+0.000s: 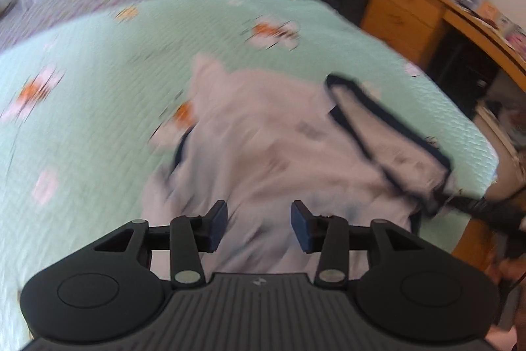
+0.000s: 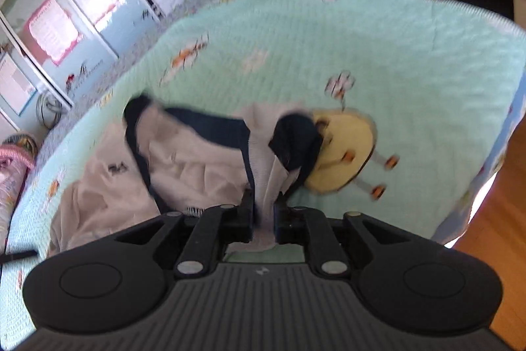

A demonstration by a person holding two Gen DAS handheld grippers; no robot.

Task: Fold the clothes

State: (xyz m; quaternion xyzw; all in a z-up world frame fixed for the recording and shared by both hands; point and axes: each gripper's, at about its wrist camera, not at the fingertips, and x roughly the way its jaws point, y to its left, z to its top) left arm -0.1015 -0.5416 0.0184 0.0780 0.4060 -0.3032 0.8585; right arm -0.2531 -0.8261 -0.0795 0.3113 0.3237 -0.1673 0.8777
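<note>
A white garment (image 1: 263, 137) with navy trim lies crumpled on a mint-green quilted bed cover (image 1: 98, 71). My left gripper (image 1: 258, 226) hovers just over its near part, open, with the blue pads apart and nothing pinched between them. In the right wrist view, my right gripper (image 2: 264, 219) is shut on a bunched fold of the white garment (image 2: 184, 166), which lifts a navy-edged section off the bed cover (image 2: 394, 55). In the left wrist view, the right gripper (image 1: 440, 196) shows at the right, pulling that trimmed part taut. Both views are blurred.
A wooden dresser (image 1: 401, 12) and a desk stand beyond the bed's right side. Wardrobe doors (image 2: 65, 22) line the far wall. The bed's edge drops to a wooden floor (image 2: 493, 219). A yellow cartoon print (image 2: 345, 150) lies on the cover beside the garment.
</note>
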